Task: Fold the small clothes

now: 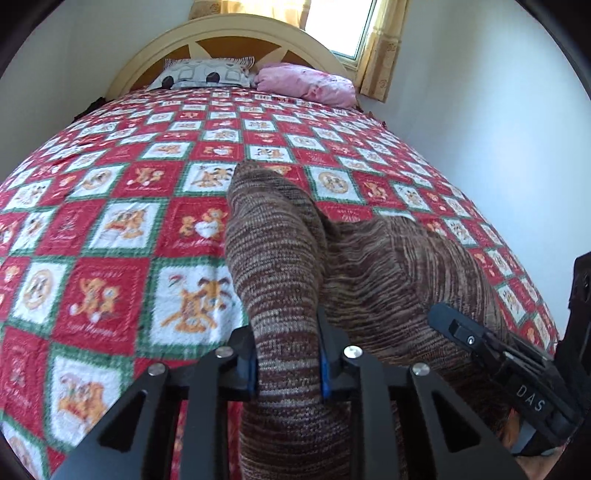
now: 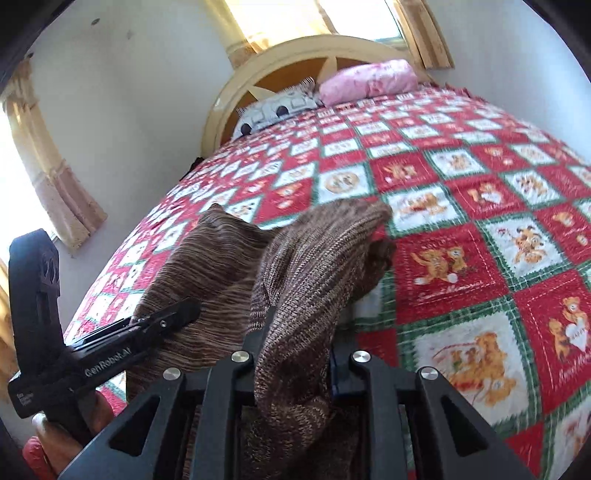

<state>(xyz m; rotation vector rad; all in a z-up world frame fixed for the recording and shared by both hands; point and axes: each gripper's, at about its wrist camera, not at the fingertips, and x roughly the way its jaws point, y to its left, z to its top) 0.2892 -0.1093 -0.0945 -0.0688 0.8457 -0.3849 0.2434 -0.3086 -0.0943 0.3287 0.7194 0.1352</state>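
Observation:
A brown striped knit garment [image 1: 369, 266] hangs bunched over the patchwork bed cover. In the left wrist view my left gripper [image 1: 288, 354] is shut on a narrow fold of it, with the blue pads pressing both sides. My right gripper [image 1: 441, 315] shows at the right edge, against the same cloth. In the right wrist view the garment [image 2: 317, 251] drapes forward from my right gripper [image 2: 297, 343], which is shut on a thick gathered fold. My left gripper [image 2: 188, 308] comes in from the left, its tip on the cloth, and a hand [image 2: 55, 435] holds its handle.
The bed [image 1: 110, 221] carries a red, white and green teddy-bear quilt [image 2: 480, 221]. A grey patterned pillow [image 1: 207, 74] and a pink pillow [image 1: 310, 83] lie by the curved headboard [image 1: 147, 51]. White walls flank the bed, and curtained windows [image 2: 280, 18] are behind it.

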